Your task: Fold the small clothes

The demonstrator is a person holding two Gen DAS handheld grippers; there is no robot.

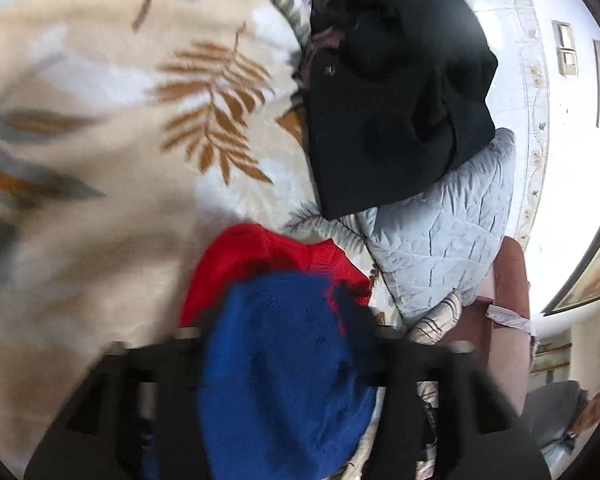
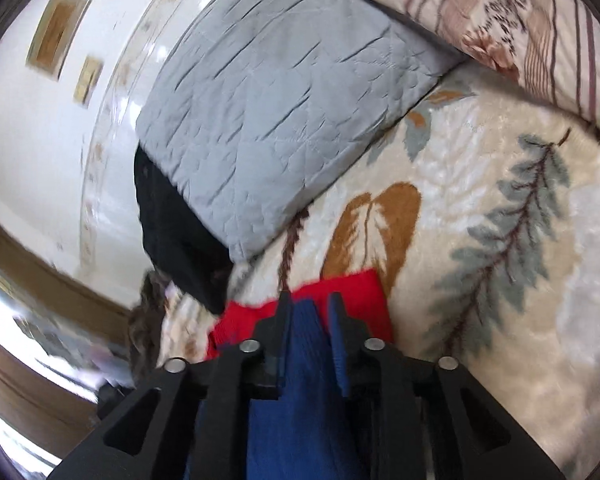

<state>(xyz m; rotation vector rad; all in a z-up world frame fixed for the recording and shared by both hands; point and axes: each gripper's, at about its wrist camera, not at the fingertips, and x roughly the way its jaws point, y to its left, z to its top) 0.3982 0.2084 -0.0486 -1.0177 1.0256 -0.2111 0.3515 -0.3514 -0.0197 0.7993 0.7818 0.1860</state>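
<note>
A small knit garment, blue (image 1: 284, 364) with red (image 1: 256, 256) at its far end, hangs between my two grippers over the leaf-patterned blanket (image 1: 100, 160). My left gripper (image 1: 288, 344) is shut on the garment; the blue knit bulges over its fingertips and hides them. In the right wrist view my right gripper (image 2: 310, 312) is shut on the garment's blue part (image 2: 304, 380), with the red part (image 2: 356, 292) beyond the fingertips, above the blanket (image 2: 480, 280).
A black garment pile (image 1: 396, 92) lies on the blanket, next to a grey quilted pillow (image 1: 444, 232). The pillow (image 2: 268, 112) and a patterned cushion (image 2: 520, 24) show in the right wrist view. White wall and picture frames lie beyond the bed edge.
</note>
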